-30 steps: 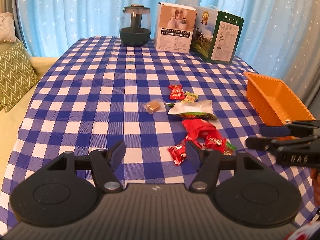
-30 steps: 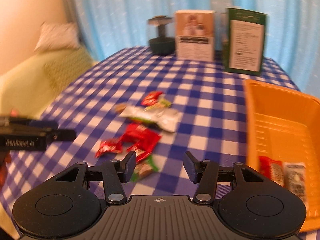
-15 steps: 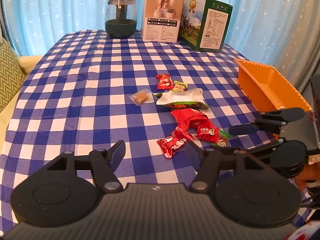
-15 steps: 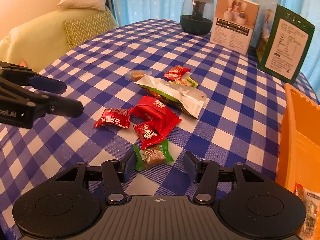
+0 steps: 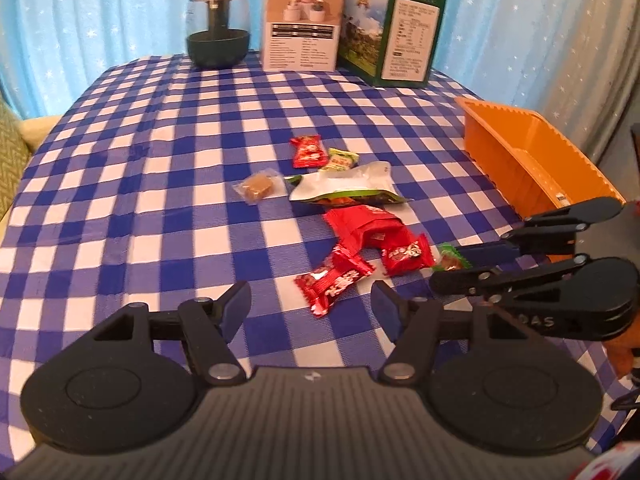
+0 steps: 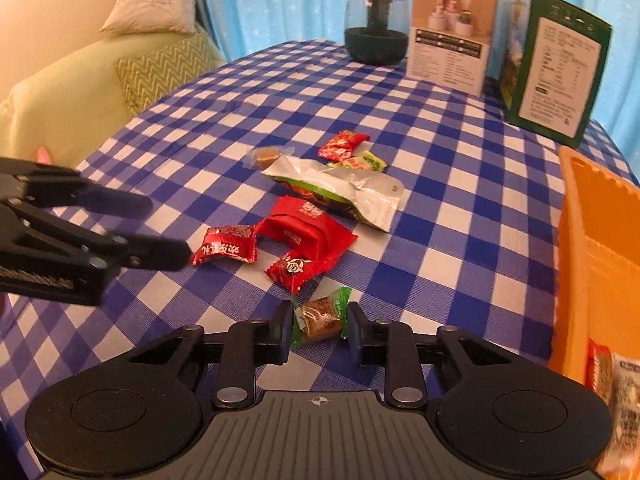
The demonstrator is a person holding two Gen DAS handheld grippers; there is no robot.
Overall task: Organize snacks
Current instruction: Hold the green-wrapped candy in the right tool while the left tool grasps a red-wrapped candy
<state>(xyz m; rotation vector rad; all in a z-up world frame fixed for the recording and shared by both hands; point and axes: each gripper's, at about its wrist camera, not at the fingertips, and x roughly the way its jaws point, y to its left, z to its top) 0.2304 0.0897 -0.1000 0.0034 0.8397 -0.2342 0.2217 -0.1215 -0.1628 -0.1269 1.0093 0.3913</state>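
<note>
Several wrapped snacks lie on the blue checked tablecloth (image 5: 120,168). My right gripper (image 6: 318,332) has its jaws narrowed around a green-wrapped candy (image 6: 320,318) lying on the cloth; whether the pads press on it I cannot tell. That candy shows in the left wrist view (image 5: 450,258) too, between the right gripper's fingers (image 5: 480,252). My left gripper (image 5: 310,306) is open and empty, just short of a small red candy (image 5: 334,276). A bigger red pack (image 6: 308,226), a white-green pouch (image 6: 340,190) and more candies lie beyond.
An orange basket (image 5: 536,164) stands at the right edge and holds two snack packs (image 6: 616,384). A dark glass jar (image 5: 218,26), a white box (image 5: 302,22) and a green box (image 5: 394,30) stand at the back. A sofa with cushions (image 6: 160,68) is left.
My right gripper moved forward and down to the green candy and its jaws narrowed around it. My left gripper drifted slightly toward the red candy, still open.
</note>
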